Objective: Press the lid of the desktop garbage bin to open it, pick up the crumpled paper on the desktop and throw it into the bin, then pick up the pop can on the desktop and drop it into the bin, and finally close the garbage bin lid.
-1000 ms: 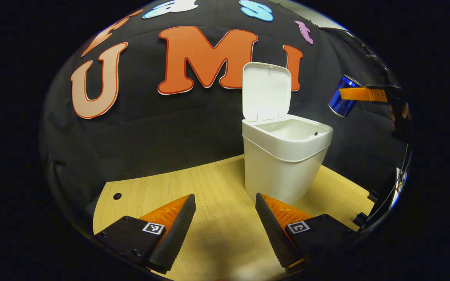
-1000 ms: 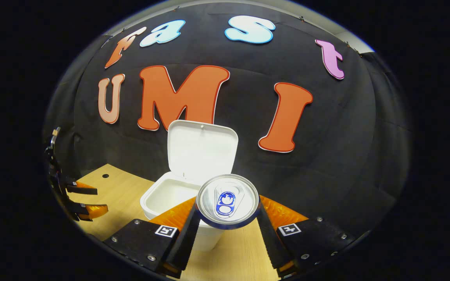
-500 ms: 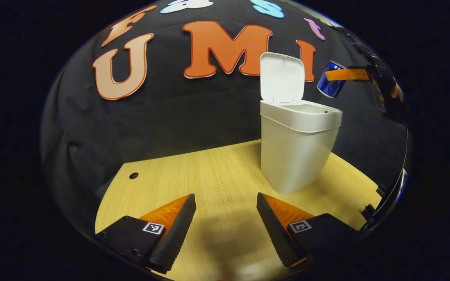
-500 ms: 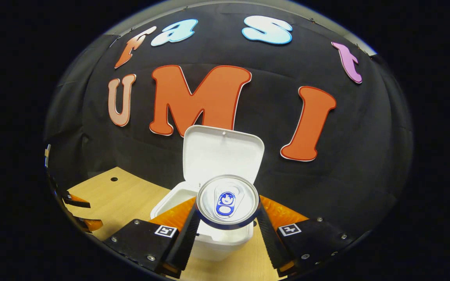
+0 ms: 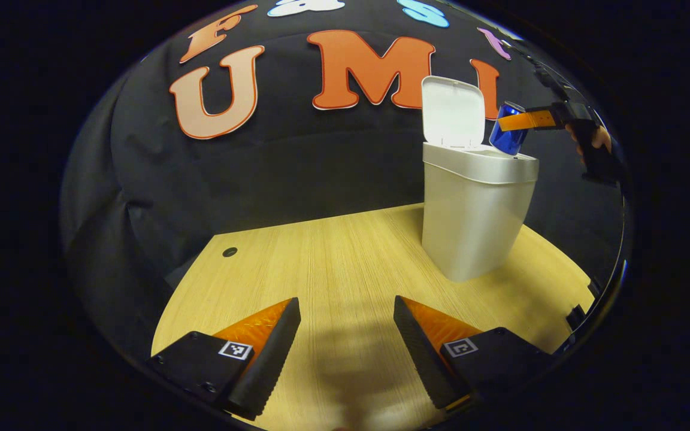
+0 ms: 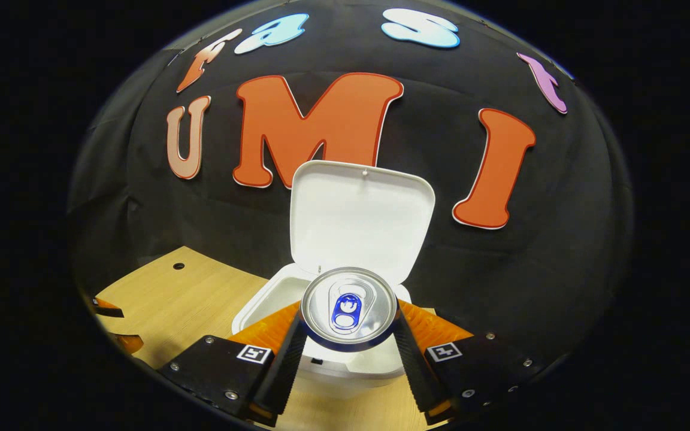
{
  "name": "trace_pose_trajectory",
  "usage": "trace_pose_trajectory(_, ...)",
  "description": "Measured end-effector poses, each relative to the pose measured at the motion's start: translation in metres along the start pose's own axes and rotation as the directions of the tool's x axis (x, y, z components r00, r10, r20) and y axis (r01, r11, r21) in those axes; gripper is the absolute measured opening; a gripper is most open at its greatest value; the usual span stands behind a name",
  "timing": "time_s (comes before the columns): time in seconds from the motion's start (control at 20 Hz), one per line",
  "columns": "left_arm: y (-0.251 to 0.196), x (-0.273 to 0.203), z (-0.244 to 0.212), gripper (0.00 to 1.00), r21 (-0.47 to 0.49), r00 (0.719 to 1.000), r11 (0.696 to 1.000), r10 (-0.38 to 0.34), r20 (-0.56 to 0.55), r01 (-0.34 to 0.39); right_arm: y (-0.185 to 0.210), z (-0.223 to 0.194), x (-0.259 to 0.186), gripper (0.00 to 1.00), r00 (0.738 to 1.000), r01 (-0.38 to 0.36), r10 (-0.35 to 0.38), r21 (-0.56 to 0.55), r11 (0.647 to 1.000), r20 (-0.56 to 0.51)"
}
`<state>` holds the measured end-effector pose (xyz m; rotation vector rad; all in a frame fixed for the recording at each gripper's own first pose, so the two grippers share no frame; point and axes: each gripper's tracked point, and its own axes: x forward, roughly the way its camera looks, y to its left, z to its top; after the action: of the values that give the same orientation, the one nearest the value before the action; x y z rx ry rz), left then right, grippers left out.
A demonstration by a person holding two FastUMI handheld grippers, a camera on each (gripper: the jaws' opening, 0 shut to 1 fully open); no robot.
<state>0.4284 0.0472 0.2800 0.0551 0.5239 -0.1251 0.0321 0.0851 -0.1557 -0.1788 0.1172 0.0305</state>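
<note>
The white garbage bin (image 5: 471,221) stands on the wooden desktop (image 5: 333,281) with its lid (image 5: 451,117) raised upright. My right gripper (image 6: 348,353) is shut on the blue pop can (image 6: 348,308), whose silver top faces the camera, right over the front of the bin's open mouth (image 6: 273,296), with the lid (image 6: 360,218) behind it. In the left gripper view the can (image 5: 508,133) hangs tilted just above the bin's right rim, held by the right gripper (image 5: 527,120) and a hand (image 5: 596,140). My left gripper (image 5: 345,353) is open, low over the desk, with nothing between its fingers.
A small round hole (image 5: 230,252) sits near the desktop's far left corner. The black cloth wall rises close behind the bin. The left gripper's fingertips (image 6: 108,311) show at the far left edge of the right gripper view.
The right gripper has carried the can forward and down, from beside the bin to just over its open mouth. The left gripper has drawn back and lower, so the bin looks farther away.
</note>
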Motion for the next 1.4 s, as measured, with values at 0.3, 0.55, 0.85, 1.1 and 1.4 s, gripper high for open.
trace_pose_trajectory(0.3, 0.013, -0.003, 0.001, 0.96, -0.025, 1.0, 0.999, 0.02, -0.004, -0.02, 0.011, -0.019, 0.013, 0.8, 0.999, -0.004, 0.005, 0.025, 1.0, -0.043)
trace_pose_trajectory(0.55, 0.015, -0.003, 0.002, 1.0, -0.039, 1.0, 0.999, 0.021, -0.002, -0.021, 0.017, -0.035, 0.026, 0.8, 0.995, 0.007, 0.007, 0.143, 0.99, -0.101)
trace_pose_trajectory(0.85, 0.016, -0.003, 0.002, 1.0, -0.041, 1.0, 0.999, 0.022, -0.004, -0.022, 0.016, -0.049, 0.031, 0.75, 0.989, 0.036, -0.011, 0.166, 0.985, -0.146)
trace_pose_trajectory(1.1, 0.02, 0.005, 0.007, 1.0, -0.033, 1.0, 0.999, 0.009, -0.005, -0.01, 0.021, -0.056, 0.036, 0.8, 0.984, 0.055, -0.02, 0.196, 0.979, -0.175)
trace_pose_trajectory(1.4, 0.031, 0.005, 0.008, 1.0, -0.031, 1.0, 0.999, 0.015, 0.002, -0.015, 0.027, -0.064, 0.044, 0.8, 0.98, 0.067, -0.027, 0.201, 0.977, -0.197)
